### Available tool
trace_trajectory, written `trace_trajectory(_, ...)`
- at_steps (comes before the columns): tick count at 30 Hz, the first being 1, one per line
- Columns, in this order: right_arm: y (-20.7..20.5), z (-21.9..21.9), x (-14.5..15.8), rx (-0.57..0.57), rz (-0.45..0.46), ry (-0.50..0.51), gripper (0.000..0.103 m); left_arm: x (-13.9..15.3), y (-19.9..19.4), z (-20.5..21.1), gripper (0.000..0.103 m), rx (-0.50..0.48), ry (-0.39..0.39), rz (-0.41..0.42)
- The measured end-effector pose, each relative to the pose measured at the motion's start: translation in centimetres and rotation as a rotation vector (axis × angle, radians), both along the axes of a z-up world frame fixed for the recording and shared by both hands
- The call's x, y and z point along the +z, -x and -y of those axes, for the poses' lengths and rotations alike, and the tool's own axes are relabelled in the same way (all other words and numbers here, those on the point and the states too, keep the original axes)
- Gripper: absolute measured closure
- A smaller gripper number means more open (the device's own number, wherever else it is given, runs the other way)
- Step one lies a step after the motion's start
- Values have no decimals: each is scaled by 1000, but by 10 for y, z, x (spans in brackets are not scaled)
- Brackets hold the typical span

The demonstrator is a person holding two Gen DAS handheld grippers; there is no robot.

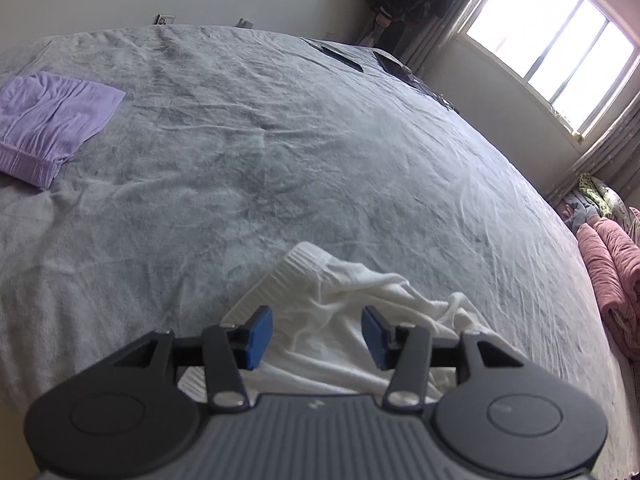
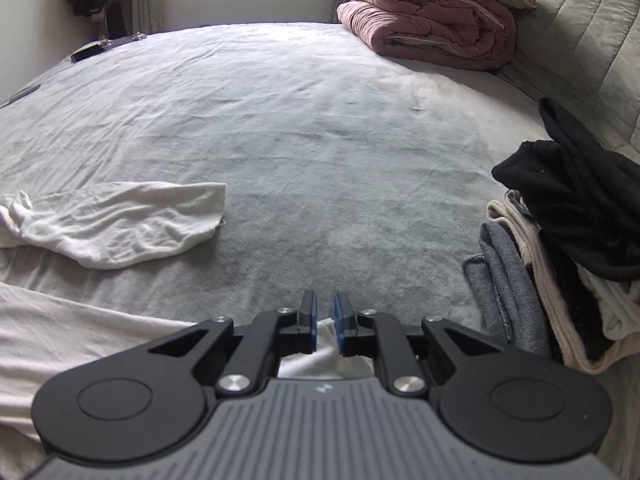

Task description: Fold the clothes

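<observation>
Left wrist view: the left gripper [image 1: 317,336] hangs with its blue pads wide apart above a crumpled white garment [image 1: 340,320] at the near edge of the grey bed [image 1: 280,140]. Its ribbed cuff [image 1: 296,272] points away from the camera, toward the bed's middle. A folded lilac garment [image 1: 52,120] lies far left.

Right wrist view: the right gripper [image 2: 325,320] has its pads nearly together, white cloth between them. The garment's sleeve [image 2: 120,224] stretches left to right across the bed, open end rightward. A clothes pile [image 2: 560,248] sits at right, a rolled pink quilt [image 2: 432,20] beyond.
</observation>
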State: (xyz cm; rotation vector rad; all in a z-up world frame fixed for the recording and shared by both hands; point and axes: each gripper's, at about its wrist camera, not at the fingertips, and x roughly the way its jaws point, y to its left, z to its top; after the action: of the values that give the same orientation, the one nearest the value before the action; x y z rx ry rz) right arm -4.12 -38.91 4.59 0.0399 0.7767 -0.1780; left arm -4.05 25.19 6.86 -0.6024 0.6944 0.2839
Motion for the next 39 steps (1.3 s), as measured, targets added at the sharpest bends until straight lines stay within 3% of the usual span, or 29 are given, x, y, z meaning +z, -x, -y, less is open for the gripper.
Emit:
trace_trajectory(5,-19,-3,1,14,7,-40,89,7,-19,-19,47,47,11,14)
trace_trajectory(11,-60,-13,6,89,42,-109,88,2,-42,-38,39,117,16,-35)
trace_trajectory(12,-69,-13,6,94,49,-129,84,-1,-45,-39,38,115,27,-40)
trace_trajectory(15,-91,-12,1,91,80,-191,41,-5,-51,-42,34,118,7,-49)
trace_trajectory(18,-103,-10,-10,106,73,-277,41,-10,-55,-45,32,125,-6,-61)
trace_trajectory(21,-112,-21,-19,146,47,-243,40,-16,-62,-38,31,82,-17,-64)
trace_trajectory(23,-115,-30,-18,185,52,-194,48,-19,-70,-30,31,60,-55,-82)
trace_trajectory(25,-117,-34,-19,209,45,-200,98,-23,-74,-24,33,41,-54,-93)
trace_trajectory(26,-116,-37,-19,218,45,-187,98,-25,-76,-21,40,30,-49,-95)
trace_trajectory(27,-115,-40,-17,224,55,-157,98,-27,-78,-19,62,14,-34,-93)
trace_trajectory(28,-113,-43,-14,228,69,-129,99,-29,-79,-18,76,0,-23,-98)
trace_trajectory(30,-108,-43,-3,221,119,-90,99,-28,-78,-16,96,-10,-24,-76)
trace_trajectory(31,-104,-43,5,214,156,-64,99,-26,-75,-16,101,-7,-30,-51)
trace_trajectory(37,-72,-36,55,162,424,86,99,-2,-62,-21,101,24,-58,138)
trace_trajectory(39,-72,-35,55,157,435,106,99,-1,-63,-19,101,13,-53,159)
